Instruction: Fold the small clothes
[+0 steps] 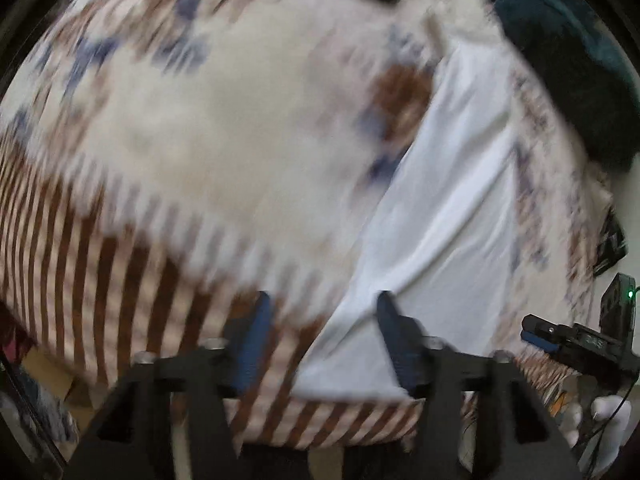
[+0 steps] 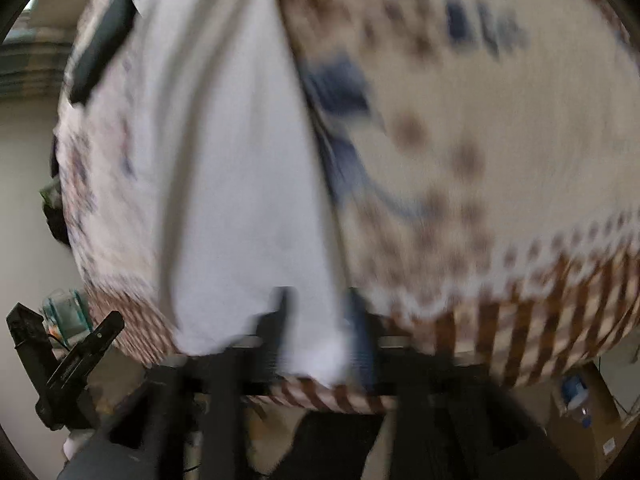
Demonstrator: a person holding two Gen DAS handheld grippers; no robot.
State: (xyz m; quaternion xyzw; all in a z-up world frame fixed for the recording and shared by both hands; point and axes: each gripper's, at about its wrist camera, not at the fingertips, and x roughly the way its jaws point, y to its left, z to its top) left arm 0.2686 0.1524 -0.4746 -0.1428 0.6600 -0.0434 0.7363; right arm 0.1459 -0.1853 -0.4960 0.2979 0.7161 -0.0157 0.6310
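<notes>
Mostly smooth white garment (image 1: 432, 216), creased, on patterned, brown-striped cloth (image 1: 120, 280)

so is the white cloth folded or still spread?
Spread: the white cloth lies as one long flat strip, creased, on the patterned cover.

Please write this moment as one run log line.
left gripper: open, empty | right gripper: open around white cloth edge, grip unclear | cloth on patterned tablecloth | frames blurred

No text, label or number can be read in either view.
</notes>
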